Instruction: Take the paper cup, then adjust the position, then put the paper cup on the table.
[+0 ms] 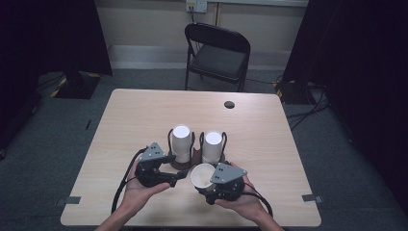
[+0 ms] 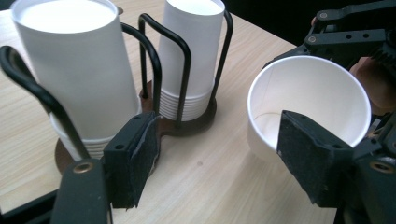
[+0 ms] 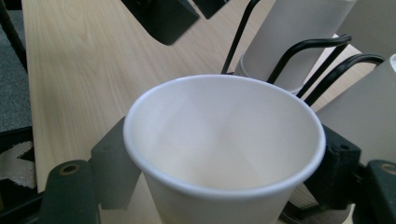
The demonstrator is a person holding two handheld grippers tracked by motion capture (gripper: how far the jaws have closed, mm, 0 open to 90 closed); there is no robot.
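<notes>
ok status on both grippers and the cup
Right gripper shut on loose cup, upright. Left gripper open, empty, beside cup. Two inverted cup stacks in wire rack just behind; close quarters.

My high view is dim with dark corners; the table [image 1: 144, 115] is evenly lit, the nearest cup [image 3: 224, 149] soft-focused.

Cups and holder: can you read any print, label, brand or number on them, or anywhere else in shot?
None readable.
Loose paper cup, held in the right claw: plain white, no print.
Two cup stacks in the black wire holder: blank.
Table: bare wood, no markings.
Wall outlet plate: too small to read.
</notes>
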